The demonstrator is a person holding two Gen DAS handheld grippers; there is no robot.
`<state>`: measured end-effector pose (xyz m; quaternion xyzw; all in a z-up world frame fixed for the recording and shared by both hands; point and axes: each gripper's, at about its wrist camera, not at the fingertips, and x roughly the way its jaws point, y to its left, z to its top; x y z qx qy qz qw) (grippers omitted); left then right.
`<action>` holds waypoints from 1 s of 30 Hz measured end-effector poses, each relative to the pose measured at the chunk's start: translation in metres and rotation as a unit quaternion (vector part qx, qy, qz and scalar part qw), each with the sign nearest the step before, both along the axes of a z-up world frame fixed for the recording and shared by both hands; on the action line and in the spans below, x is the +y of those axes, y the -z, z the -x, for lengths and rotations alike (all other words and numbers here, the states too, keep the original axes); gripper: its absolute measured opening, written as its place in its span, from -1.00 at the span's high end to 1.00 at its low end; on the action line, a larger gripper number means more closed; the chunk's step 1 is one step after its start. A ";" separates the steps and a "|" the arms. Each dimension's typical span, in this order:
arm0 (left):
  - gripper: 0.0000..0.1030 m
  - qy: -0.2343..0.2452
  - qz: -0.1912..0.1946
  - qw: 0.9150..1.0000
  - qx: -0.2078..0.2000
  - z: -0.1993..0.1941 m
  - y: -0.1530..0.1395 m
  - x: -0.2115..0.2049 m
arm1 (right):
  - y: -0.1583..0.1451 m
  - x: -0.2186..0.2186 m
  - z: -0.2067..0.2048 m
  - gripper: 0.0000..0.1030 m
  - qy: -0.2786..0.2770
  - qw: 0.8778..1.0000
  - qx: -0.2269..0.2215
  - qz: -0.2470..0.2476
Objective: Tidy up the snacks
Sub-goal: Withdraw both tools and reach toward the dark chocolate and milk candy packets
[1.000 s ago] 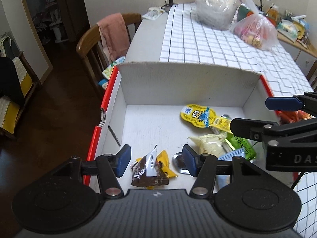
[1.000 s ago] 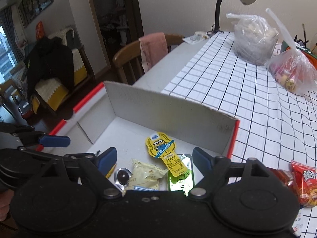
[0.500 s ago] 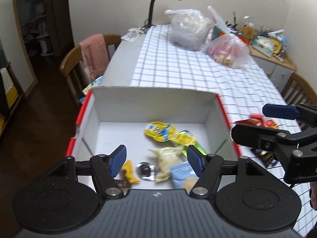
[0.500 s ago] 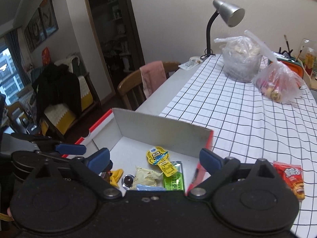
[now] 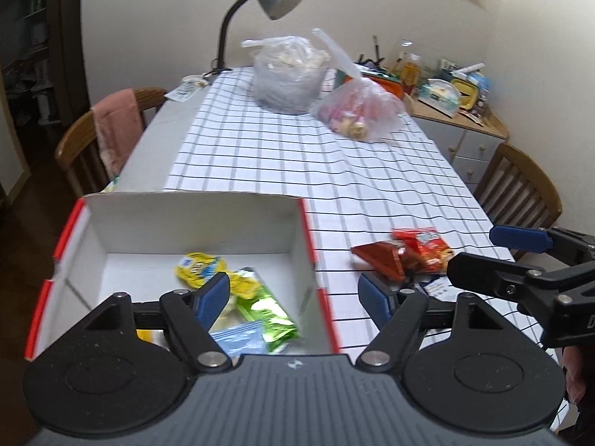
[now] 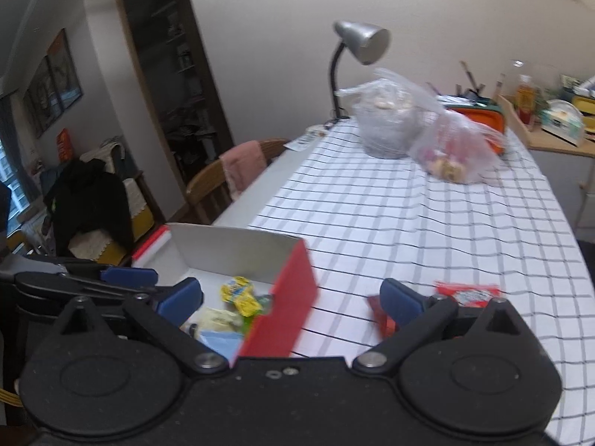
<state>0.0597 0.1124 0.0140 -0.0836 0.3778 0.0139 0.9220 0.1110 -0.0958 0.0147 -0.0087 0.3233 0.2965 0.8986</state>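
A red and white cardboard box (image 5: 193,219) sits at the table's near left edge and holds several snacks: a yellow pouch (image 5: 199,265), a green packet (image 5: 269,312) and a blue packet (image 5: 240,338). It also shows in the right wrist view (image 6: 293,290). Red snack packets (image 5: 407,254) lie on the checked cloth to the right of the box; they also show in the right wrist view (image 6: 468,293). My left gripper (image 5: 295,295) is open and empty above the box's right wall. My right gripper (image 6: 292,299) is open and empty, between the box and the red packets.
Two filled plastic bags (image 5: 293,70) (image 5: 362,111) and a desk lamp (image 5: 267,3) stand at the table's far end. Wooden chairs stand at the left (image 5: 100,133) and right (image 5: 520,189). A cluttered sideboard (image 5: 453,100) is at the back right.
Both grippers have pulled back and swung right, from over the box interior toward its right wall and the red packets. Both stay open and empty.
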 end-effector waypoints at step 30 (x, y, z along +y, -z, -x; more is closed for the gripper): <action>-0.58 -0.007 -0.002 0.991 0.135 -0.093 0.082 -0.143 | 0.107 -0.113 -0.036 -0.99 0.013 0.986 0.064 0.155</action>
